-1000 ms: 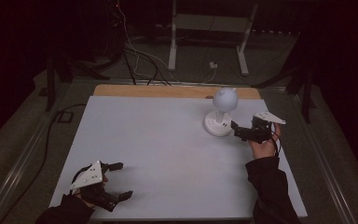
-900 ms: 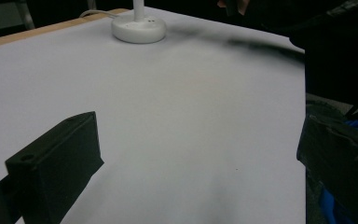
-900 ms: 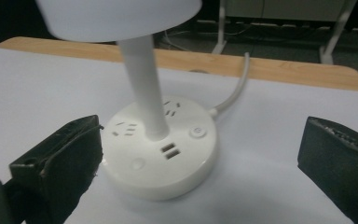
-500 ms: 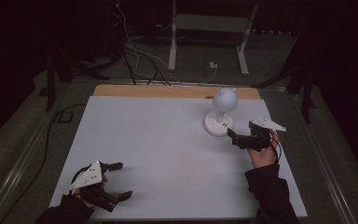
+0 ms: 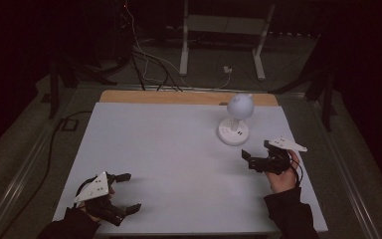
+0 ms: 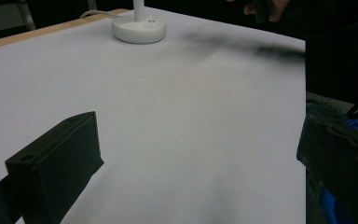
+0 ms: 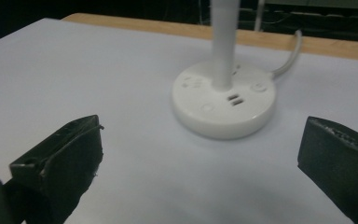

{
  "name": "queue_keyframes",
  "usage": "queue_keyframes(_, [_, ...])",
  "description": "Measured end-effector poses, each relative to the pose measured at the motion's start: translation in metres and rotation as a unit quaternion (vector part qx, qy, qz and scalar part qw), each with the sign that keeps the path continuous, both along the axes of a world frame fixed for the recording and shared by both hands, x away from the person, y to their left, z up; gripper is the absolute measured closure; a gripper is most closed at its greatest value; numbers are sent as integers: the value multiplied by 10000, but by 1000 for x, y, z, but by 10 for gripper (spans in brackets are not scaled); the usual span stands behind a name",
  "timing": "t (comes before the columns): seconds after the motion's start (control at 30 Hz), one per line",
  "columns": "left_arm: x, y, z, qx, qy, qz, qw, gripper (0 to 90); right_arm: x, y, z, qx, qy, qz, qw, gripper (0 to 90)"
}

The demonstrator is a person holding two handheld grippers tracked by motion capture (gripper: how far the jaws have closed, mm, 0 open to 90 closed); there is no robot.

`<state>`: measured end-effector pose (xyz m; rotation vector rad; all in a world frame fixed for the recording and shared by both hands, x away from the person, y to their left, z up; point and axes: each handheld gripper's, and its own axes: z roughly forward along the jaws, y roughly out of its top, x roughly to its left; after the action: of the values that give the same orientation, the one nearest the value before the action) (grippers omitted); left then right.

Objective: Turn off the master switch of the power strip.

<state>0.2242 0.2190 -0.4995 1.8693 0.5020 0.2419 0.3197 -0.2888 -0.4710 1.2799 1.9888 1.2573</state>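
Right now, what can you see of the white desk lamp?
The lamp looks like glossy white plastic: a round puck base with touch buttons and two front ports, a slim upright stem, a rounded head on top. A white cable leaves its rear. It stands upright on the table's far right; nothing grips it.

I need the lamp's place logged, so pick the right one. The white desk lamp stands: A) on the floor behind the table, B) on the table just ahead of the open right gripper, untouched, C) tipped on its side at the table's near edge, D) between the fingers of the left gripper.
B: the white desk lamp stands upright on the table, ahead of the right gripper, whose fingers are spread and clear of its base.
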Motion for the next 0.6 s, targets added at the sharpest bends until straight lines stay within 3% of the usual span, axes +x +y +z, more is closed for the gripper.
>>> queue_keyframes(0.3, [0, 0, 0, -2, -12, 0, 10000, 2, -19, 5, -18, -174, 193, 376, 9990, 0])
queue_keyframes(0.5, [0, 1, 0, -3, -13, 11, 10000, 2, -30, 8, -28, -69, 379, 803, 9960, 0])
queue_keyframes(0.6, [0, 0, 0, 8, -8, 7, 10000, 2, -36, 11, -32, -128, 464, 1017, 9936, 0])
